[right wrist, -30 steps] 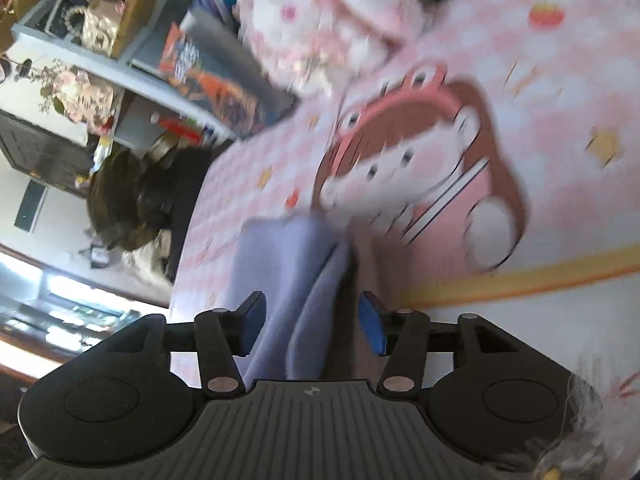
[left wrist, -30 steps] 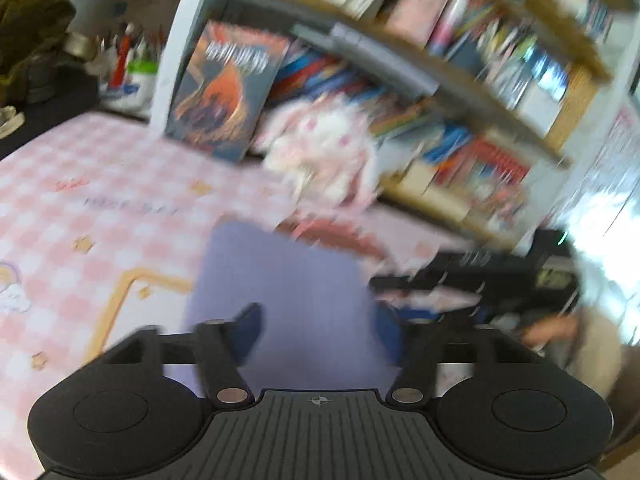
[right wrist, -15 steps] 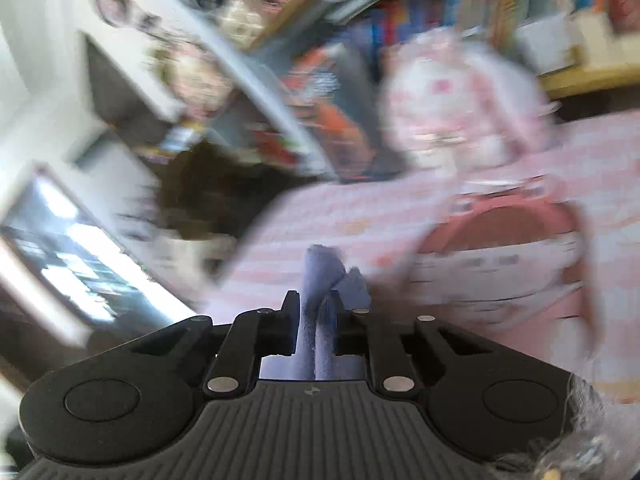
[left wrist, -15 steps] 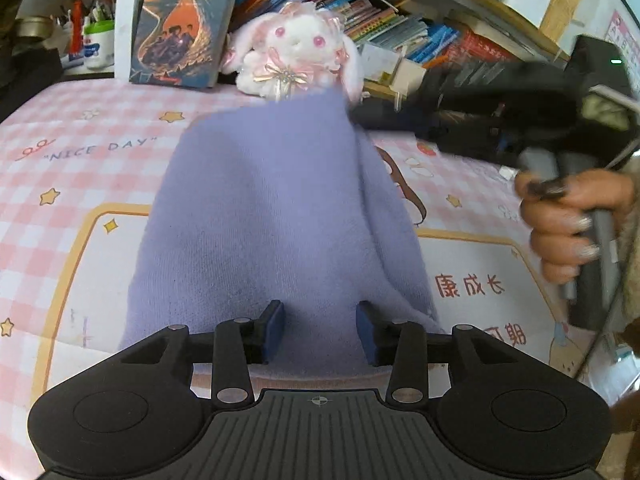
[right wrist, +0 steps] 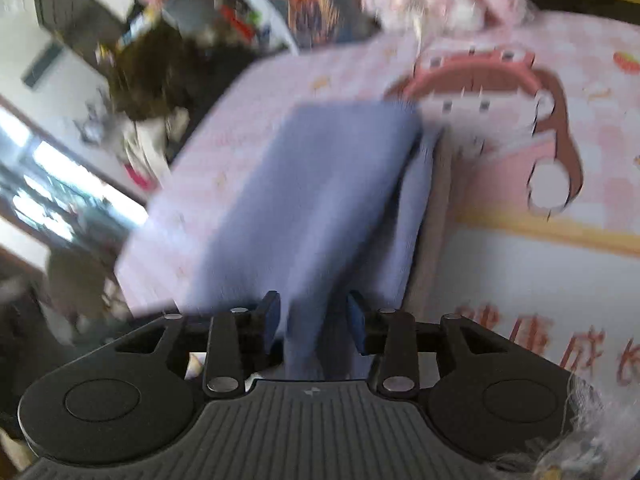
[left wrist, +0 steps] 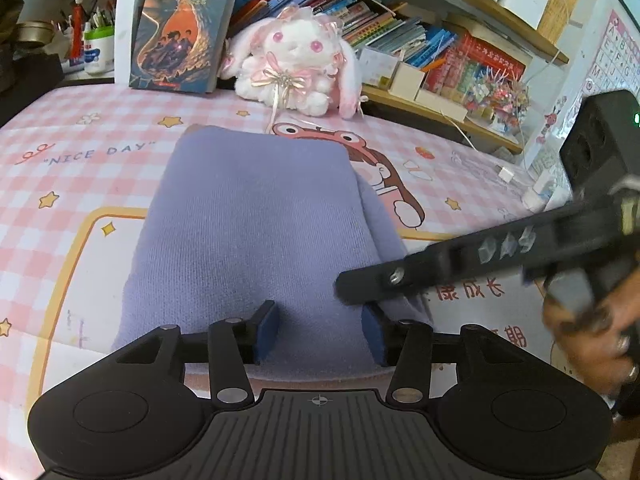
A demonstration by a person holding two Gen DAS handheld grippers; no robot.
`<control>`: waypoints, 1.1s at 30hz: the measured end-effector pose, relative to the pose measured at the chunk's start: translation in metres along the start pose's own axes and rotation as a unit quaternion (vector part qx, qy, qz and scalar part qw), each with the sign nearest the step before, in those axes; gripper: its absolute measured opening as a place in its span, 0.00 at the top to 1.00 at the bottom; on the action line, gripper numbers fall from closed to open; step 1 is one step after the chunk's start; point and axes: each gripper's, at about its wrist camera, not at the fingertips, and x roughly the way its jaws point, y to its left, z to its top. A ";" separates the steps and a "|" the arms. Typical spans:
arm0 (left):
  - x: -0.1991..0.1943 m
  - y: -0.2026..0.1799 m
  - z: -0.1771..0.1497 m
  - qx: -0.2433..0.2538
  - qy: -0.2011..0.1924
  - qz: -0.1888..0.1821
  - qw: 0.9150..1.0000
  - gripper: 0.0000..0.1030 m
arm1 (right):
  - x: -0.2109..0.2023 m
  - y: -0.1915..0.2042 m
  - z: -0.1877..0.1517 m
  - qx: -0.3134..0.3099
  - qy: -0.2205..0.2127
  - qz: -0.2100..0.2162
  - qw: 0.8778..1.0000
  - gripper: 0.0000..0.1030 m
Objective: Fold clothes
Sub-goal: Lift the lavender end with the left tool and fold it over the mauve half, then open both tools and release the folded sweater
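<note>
A purple knit garment point(left wrist: 256, 232) lies folded into a rectangle on the pink checked mat point(left wrist: 80, 184). My left gripper point(left wrist: 320, 330) hovers open over the garment's near edge, with cloth below its blue pads and nothing pinched. In the left wrist view my right gripper point(left wrist: 352, 292) reaches in from the right, its tip at the garment's near right corner, held by a hand point(left wrist: 592, 328). The right wrist view is blurred: the right gripper point(right wrist: 314, 318) has its fingers parted, and a fold of the garment point(right wrist: 320, 200) runs between them.
A white and pink plush rabbit point(left wrist: 292, 68) and an upright book point(left wrist: 184, 28) stand at the mat's far edge. Behind them are shelves packed with books point(left wrist: 400, 28). A white cable and plug point(left wrist: 506, 174) lie at the right. A pen cup point(left wrist: 94, 46) stands at the far left.
The right gripper swung from the garment's far end to its near right corner, laying the fold flat, and its fingers have parted. The left gripper stays open at the near edge.
</note>
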 end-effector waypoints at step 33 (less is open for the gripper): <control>-0.025 0.006 -0.003 0.023 -0.008 -0.015 1.000 0.20 | -0.024 -0.008 -0.044 0.088 -0.112 -0.053 0.988 0.89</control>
